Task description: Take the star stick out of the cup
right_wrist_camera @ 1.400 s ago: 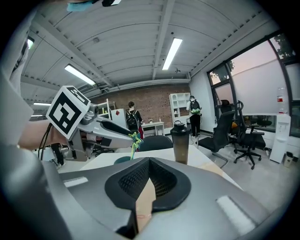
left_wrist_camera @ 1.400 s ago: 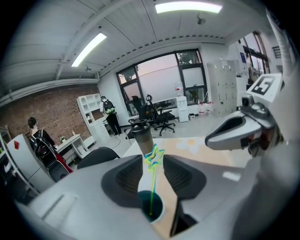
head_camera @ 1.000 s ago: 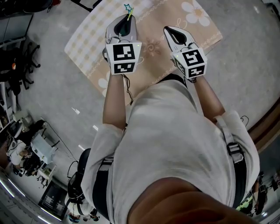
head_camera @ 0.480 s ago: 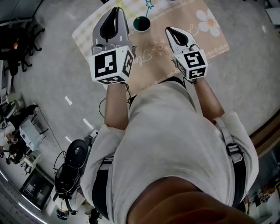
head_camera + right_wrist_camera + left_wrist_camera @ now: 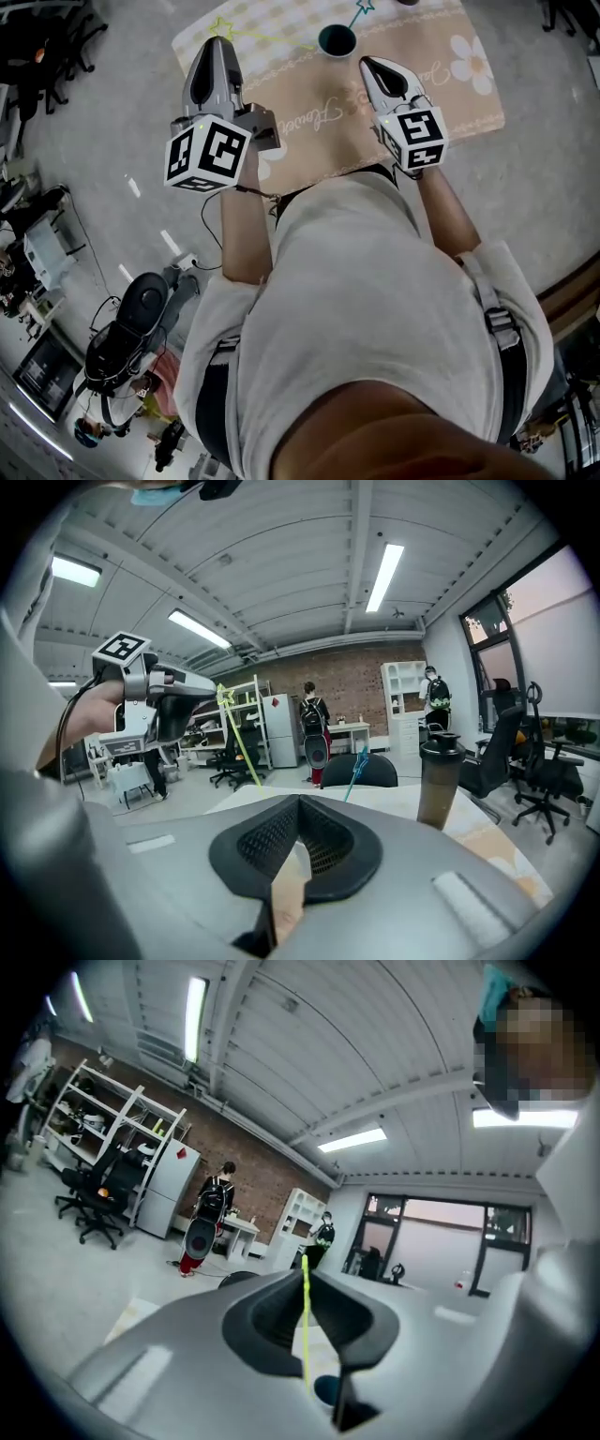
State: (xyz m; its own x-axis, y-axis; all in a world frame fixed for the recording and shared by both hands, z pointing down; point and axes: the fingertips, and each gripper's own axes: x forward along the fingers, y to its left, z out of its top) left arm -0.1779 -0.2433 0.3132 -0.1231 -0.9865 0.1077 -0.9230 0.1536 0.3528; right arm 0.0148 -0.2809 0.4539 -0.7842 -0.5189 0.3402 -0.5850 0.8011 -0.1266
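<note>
Holding the yellow star stick (image 5: 223, 28), the left gripper (image 5: 217, 42) has its jaws nearly together, pinched on the thin shaft. In the left gripper view the stick (image 5: 304, 1335) runs straight along the slit between the jaws (image 5: 304, 1274). The right gripper view shows the grip is just below the star, with the rest of the shaft (image 5: 239, 738) hanging down at a slant. That gripper is raised, left of the cup and well apart from it.

Right gripper (image 5: 367, 63): jaws fully together and nothing between them (image 5: 300, 803). It hovers over the beige cloth (image 5: 422, 37), near the cup on its right side, not touching it.

Further out, the dark cup (image 5: 337, 39) stands upright on the cloth. A blue star stick (image 5: 360, 9) is in it, leaning right. The right gripper view shows the same cup (image 5: 359, 771) and blue stick (image 5: 353, 776), with a dark bottle (image 5: 441, 785) standing upright just to their right. Beyond that are chairs, shelves and people by a brick wall.
</note>
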